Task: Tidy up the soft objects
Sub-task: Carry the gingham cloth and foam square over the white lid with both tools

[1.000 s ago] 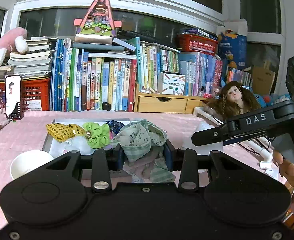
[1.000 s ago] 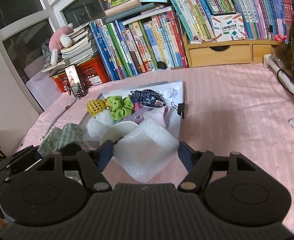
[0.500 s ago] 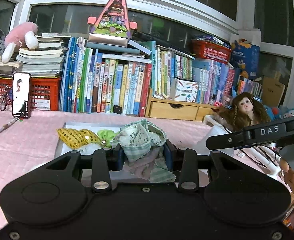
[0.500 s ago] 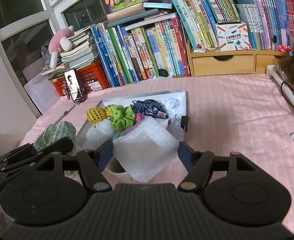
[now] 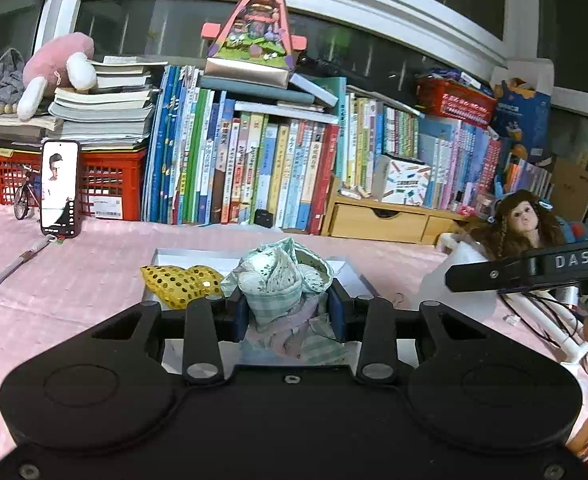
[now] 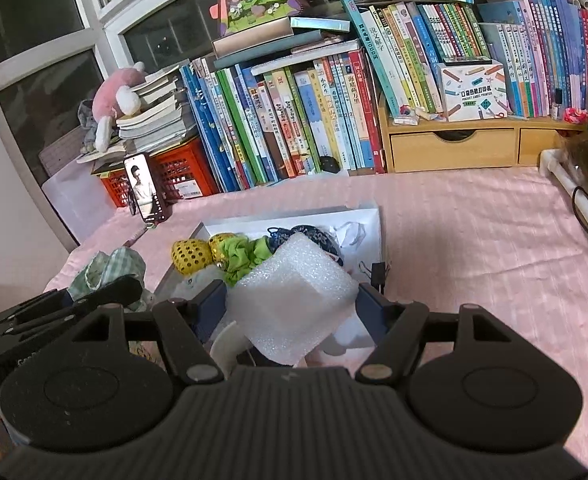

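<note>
My left gripper (image 5: 285,314) is shut on a bundle of green checked and lace cloth (image 5: 281,280), held above the pink table just before the white tray (image 5: 197,258). In the right wrist view that bundle (image 6: 109,268) shows at the left, beside the tray. My right gripper (image 6: 291,312) is shut on a block of white bubble foam (image 6: 294,300), held over the near end of the tray (image 6: 370,220). In the tray lie a yellow sequin scrunchie (image 6: 191,254), a green scrunchie (image 6: 241,258) and a dark blue patterned cloth (image 6: 314,234).
A row of books (image 5: 253,160) and a wooden drawer unit (image 5: 374,222) line the back of the table. A phone (image 5: 59,188) stands before a red crate at the left. A doll (image 5: 518,220) sits at the right. A white bowl (image 6: 227,346) lies under my right gripper.
Both grippers have moved towards the tray with their loads, so the tray's contents sit closer and partly hidden. The white bowl has left the left wrist view. Neither grip has altered.
</note>
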`<state>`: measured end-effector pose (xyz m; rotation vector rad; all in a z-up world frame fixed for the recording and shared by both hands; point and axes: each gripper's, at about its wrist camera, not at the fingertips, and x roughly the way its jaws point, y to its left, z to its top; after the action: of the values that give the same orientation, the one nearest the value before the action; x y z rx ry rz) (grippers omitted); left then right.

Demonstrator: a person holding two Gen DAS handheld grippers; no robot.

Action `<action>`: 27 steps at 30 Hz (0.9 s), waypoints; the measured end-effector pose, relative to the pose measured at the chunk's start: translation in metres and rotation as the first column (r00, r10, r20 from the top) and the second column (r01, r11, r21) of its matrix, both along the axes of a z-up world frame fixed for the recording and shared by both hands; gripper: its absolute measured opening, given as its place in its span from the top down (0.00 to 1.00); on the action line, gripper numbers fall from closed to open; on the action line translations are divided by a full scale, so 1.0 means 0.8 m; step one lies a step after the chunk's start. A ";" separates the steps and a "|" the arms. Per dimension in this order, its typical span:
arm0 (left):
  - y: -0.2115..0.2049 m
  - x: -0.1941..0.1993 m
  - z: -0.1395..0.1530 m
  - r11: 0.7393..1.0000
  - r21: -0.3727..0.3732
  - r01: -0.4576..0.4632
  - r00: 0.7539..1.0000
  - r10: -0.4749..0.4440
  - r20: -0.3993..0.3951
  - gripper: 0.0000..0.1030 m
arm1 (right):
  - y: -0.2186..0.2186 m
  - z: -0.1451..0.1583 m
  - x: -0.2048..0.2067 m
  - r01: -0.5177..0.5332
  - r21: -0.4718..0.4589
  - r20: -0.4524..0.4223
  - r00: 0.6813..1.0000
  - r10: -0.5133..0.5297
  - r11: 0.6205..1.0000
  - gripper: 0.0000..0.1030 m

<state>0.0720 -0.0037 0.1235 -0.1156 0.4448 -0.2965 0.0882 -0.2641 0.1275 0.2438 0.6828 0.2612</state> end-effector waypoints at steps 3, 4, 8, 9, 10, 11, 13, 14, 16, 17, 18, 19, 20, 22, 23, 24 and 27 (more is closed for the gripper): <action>0.000 0.010 -0.002 1.000 0.008 -0.005 1.000 0.005 -0.011 0.65 | 0.002 0.001 0.006 0.006 0.004 0.002 1.000 -0.006 1.000 0.30; 0.000 0.013 -0.003 1.000 0.010 -0.007 1.000 0.007 -0.014 0.65 | 0.003 0.001 0.008 0.008 0.003 0.002 1.000 -0.008 1.000 0.30; 0.000 0.025 -0.007 1.000 0.018 -0.013 1.000 0.014 -0.026 0.65 | 0.008 0.001 0.015 0.011 0.000 0.001 1.000 -0.011 1.000 0.30; -0.001 0.027 -0.007 1.000 0.021 -0.015 0.999 0.015 -0.028 0.65 | 0.009 0.000 0.017 0.011 0.000 0.000 1.000 -0.011 1.000 0.30; -0.001 0.030 -0.008 1.000 0.023 -0.017 0.999 0.017 -0.031 0.65 | 0.010 0.000 0.019 0.012 0.001 -0.001 1.000 -0.012 1.000 0.30; -0.001 0.034 -0.009 1.000 0.026 -0.018 0.999 0.019 -0.036 0.65 | 0.011 -0.001 0.021 0.013 0.000 -0.002 1.000 -0.013 1.000 0.30; -0.001 0.040 -0.010 0.999 0.029 -0.018 0.999 0.019 -0.046 0.65 | 0.012 -0.002 0.025 0.019 -0.003 -0.003 1.000 -0.019 1.000 0.30; -0.001 0.044 -0.011 0.999 0.029 -0.018 0.998 0.020 -0.053 0.65 | 0.013 -0.002 0.028 0.022 -0.004 -0.004 1.000 -0.022 1.000 0.30; 0.000 0.051 -0.011 0.999 0.029 -0.017 0.998 0.019 -0.064 0.65 | 0.014 -0.004 0.033 0.031 -0.005 -0.005 0.999 -0.031 0.999 0.30; 0.000 0.056 -0.011 0.999 0.029 -0.017 0.997 0.019 -0.071 0.65 | 0.014 -0.005 0.037 0.037 -0.005 -0.006 0.999 -0.037 0.999 0.30; 0.000 0.060 -0.012 0.999 0.030 -0.016 0.997 0.018 -0.079 0.65 | 0.015 -0.005 0.040 0.042 -0.007 -0.007 0.999 -0.042 0.999 0.30; 0.000 0.064 -0.012 0.999 0.034 -0.016 0.996 0.019 -0.087 0.65 | 0.016 -0.006 0.043 0.050 -0.010 -0.006 0.999 -0.050 0.999 0.30; -0.001 0.070 -0.013 0.999 0.040 -0.014 0.995 0.018 -0.096 0.65 | 0.017 -0.008 0.046 0.059 -0.015 -0.004 0.998 -0.059 0.998 0.30; -0.002 0.083 -0.012 0.998 0.057 -0.010 0.993 0.016 -0.116 0.65 | 0.018 -0.011 0.053 0.077 -0.028 -0.002 0.997 -0.077 0.997 0.30; -0.002 0.091 -0.012 0.998 0.065 -0.008 0.992 0.016 -0.129 0.65 | 0.019 -0.012 0.056 0.083 -0.033 -0.004 0.996 -0.084 0.996 0.30; -0.003 0.098 -0.013 0.997 0.071 -0.004 0.990 0.014 -0.142 0.65 | 0.019 -0.014 0.060 0.087 -0.037 -0.009 0.996 -0.087 0.996 0.30; -0.002 0.121 -0.015 0.998 0.068 0.000 0.980 0.014 -0.197 0.65 | 0.022 -0.020 0.073 0.092 -0.057 -0.019 0.995 -0.094 0.994 0.30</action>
<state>0.1690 -0.0053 0.1115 -0.0810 0.6511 -0.2639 0.1464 -0.2464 0.1111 0.2246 0.6967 0.1504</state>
